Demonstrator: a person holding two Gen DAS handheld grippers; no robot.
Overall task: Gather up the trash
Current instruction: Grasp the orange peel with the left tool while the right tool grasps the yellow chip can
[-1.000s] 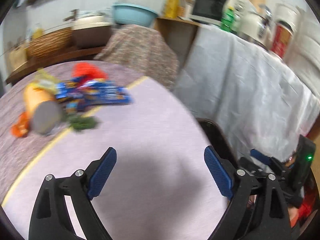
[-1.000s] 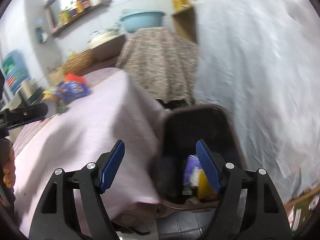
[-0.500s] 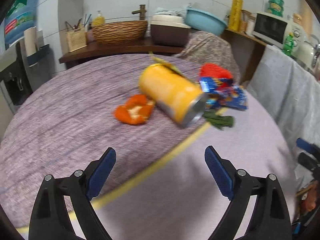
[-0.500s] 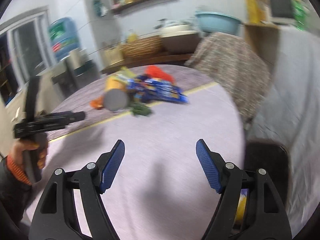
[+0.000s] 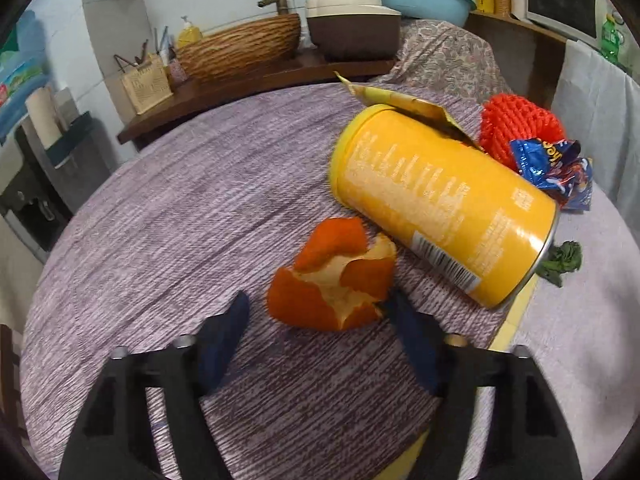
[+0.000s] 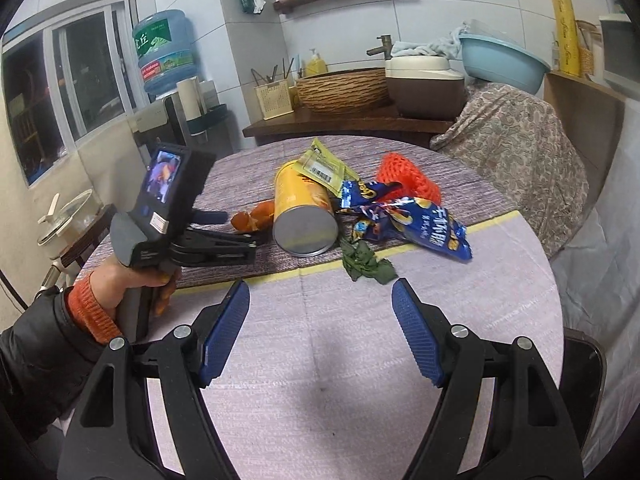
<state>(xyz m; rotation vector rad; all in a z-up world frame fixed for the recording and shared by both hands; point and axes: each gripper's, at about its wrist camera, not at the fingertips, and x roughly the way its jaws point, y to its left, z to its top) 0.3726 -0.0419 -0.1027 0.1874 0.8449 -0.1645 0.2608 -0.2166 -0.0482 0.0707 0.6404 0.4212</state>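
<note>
An orange peel (image 5: 334,280) lies on the round table's purple cloth (image 5: 180,220). My left gripper (image 5: 316,308) is open, its fingers either side of the peel's near edge; the right fingertip touches the peel. A yellow chip can (image 5: 440,208) lies on its side just behind the peel. A red foam net (image 5: 520,128), blue snack wrappers (image 5: 560,172) and a green leaf scrap (image 5: 560,260) lie beyond. My right gripper (image 6: 320,304) is open and empty over the pale cloth, short of the leaf scrap (image 6: 366,262) and the wrappers (image 6: 412,220). The left gripper (image 6: 218,228) shows there too.
A black bin (image 6: 582,364) stands off the table's right edge. A wooden counter (image 5: 256,80) with a basket, a pot and a blue basin runs behind the table. A draped chair (image 6: 516,144) stands at the far right. A water dispenser (image 6: 164,56) is at the left.
My left gripper swung left from the table's right edge near the bin and closed in on the orange peel. My right gripper swung from over the bin to the table.
</note>
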